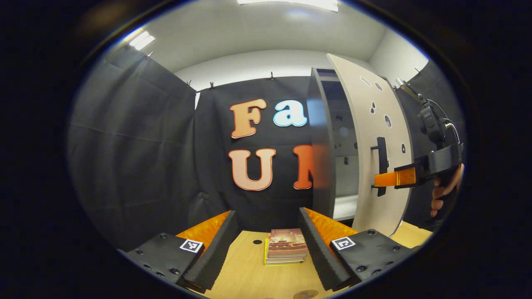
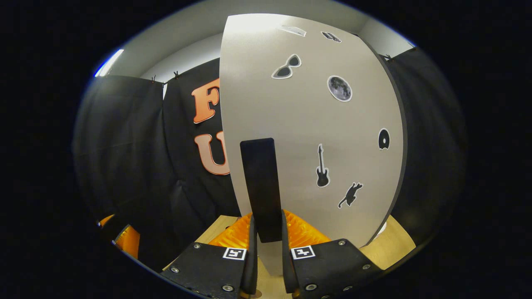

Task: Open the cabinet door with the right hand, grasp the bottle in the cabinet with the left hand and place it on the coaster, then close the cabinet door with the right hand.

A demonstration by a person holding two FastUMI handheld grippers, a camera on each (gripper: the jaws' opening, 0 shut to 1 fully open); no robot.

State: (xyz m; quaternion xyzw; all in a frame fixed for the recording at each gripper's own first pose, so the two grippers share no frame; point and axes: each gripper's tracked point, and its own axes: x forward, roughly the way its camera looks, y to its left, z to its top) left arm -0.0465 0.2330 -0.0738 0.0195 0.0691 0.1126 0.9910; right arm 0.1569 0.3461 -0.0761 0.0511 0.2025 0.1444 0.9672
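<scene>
Right tool (image 2: 268, 232) clamped on door handle (image 2: 261, 187)

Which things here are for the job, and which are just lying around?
For the job:
- cabinet door, partly open
- door handle, gripped by the right tongs
- left tongs, open
- cabinet

Just lying about:
- stack of books on the table
- stickers on the door
</scene>
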